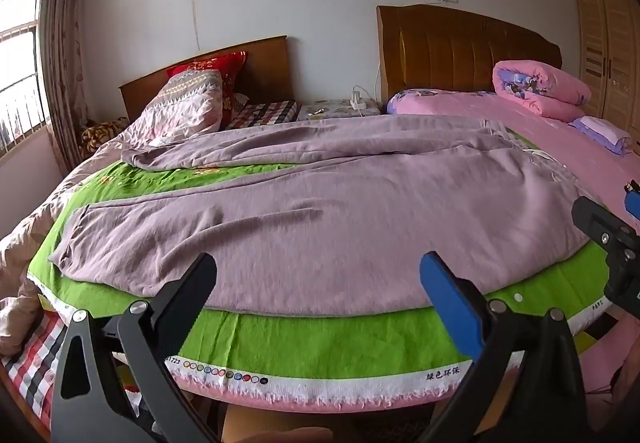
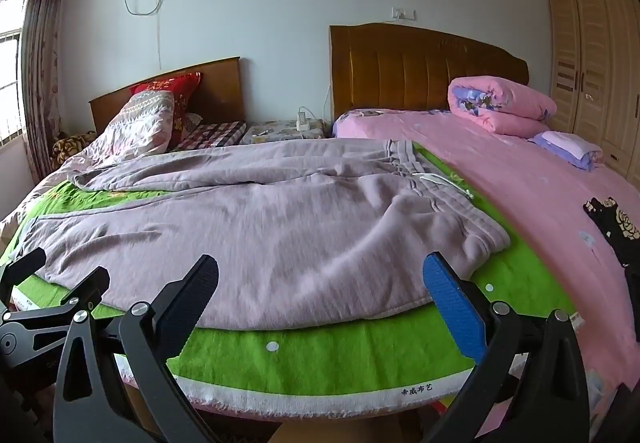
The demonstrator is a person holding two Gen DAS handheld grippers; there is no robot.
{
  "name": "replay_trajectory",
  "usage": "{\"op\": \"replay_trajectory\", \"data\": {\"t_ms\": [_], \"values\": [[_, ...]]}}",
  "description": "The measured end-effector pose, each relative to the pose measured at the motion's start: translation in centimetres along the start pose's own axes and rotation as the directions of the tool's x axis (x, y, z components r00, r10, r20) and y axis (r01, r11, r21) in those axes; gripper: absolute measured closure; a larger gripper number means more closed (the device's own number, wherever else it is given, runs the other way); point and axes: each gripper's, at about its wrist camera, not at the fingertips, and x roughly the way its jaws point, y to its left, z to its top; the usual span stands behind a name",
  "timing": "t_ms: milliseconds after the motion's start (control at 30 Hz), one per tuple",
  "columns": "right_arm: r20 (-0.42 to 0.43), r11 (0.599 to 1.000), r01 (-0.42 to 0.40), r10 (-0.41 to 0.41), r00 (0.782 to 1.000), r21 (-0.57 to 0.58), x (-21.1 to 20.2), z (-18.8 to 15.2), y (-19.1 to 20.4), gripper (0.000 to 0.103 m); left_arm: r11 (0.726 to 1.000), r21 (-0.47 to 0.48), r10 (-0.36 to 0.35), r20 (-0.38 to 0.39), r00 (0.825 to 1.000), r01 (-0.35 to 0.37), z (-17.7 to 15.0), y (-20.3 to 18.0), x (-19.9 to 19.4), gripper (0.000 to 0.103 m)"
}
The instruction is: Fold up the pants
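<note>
Left wrist view looks across a pink-sheeted bed (image 1: pixel 560 131) with a padded brown wooden headboard (image 1: pixel 460 47). Over its near part lies a bright green cloth (image 1: pixel 320 339) of fuzzy weave, with a white fringed selvage printed with coloured dots and characters. On that cloth rest the pants (image 1: pixel 320 211), spread flat: soft mauve knit sweatpants, lightly wrinkled, both legs running leftward, the far leg rumpled at its end. Right wrist view shows the pants (image 2: pixel 248 227) with the ribbed, gathered waistband and a white drawstring at the right end, the near hem edge curving along the green cloth (image 2: pixel 320 359). A rolled pink quilt (image 2: pixel 500 107) with a blue flower print sits by the headboard. Closest to the camera, the left gripper (image 1: pixel 318 279) hangs just above the near edge of the pants with its jaws spread wide, one pad black, one blue, nothing between them. Equally wide apart and empty, the right gripper (image 2: pixel 320 279) hovers over the waistband end.
</note>
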Motion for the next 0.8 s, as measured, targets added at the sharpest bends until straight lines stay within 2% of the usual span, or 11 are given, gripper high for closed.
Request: {"op": "replay_trajectory", "data": {"t_ms": [800], "values": [[-0.02,1.0,-0.003,0.004,1.0,0.005,0.38,-0.37,0.21,0.004,1.0,-0.009,-0.003,-0.026,1.0,0.003,-0.06,0.51,0.6,0.001]]}}
